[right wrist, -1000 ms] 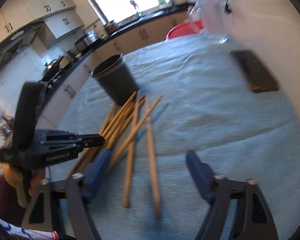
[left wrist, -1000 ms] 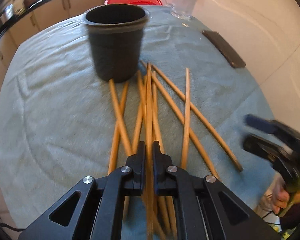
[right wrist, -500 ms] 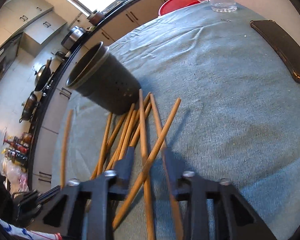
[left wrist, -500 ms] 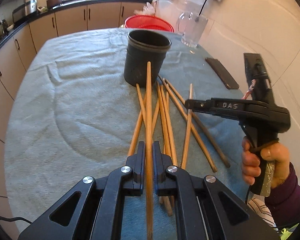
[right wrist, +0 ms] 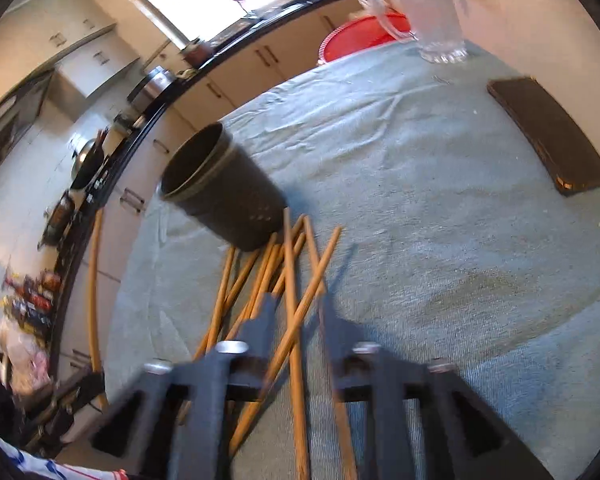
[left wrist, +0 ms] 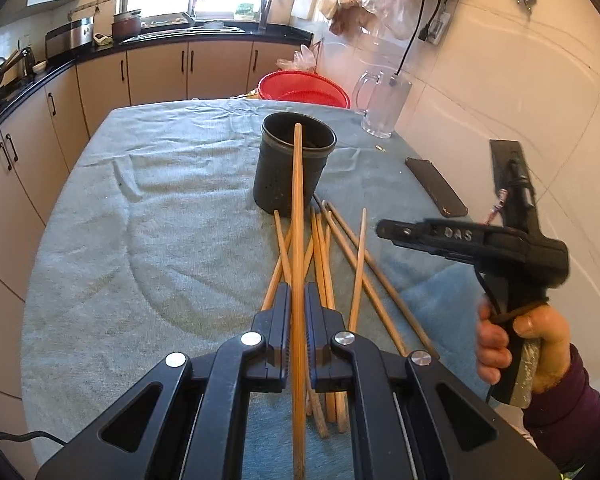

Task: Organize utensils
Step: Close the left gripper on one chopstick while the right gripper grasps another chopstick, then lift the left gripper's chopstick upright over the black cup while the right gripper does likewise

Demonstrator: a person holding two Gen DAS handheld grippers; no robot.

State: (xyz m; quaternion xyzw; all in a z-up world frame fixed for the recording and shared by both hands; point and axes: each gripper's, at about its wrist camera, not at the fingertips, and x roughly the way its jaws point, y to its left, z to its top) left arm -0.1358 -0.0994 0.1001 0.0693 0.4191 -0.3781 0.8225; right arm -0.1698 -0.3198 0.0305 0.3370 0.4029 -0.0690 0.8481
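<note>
Kitchen table under a teal cloth (left wrist: 160, 240): left gripper (left wrist: 297, 312) pinches one chopstick (left wrist: 297, 216), tip towards the black holder (left wrist: 294, 168). Right gripper (right wrist: 296, 320) hovers spread over the loose chopsticks (right wrist: 260, 280). Next, judging: tip it in, release.

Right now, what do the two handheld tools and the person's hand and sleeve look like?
The left tool is matte black: two flat, ribbed fingers on angular arms with triangular cut-outs and round silver bolts. The right tool is a black pistol-shaped unit with raised letters "DAS", a silvery wrapped grip and thin cables. The bare hand gripping it emerges from a dark purple sleeve.
</note>
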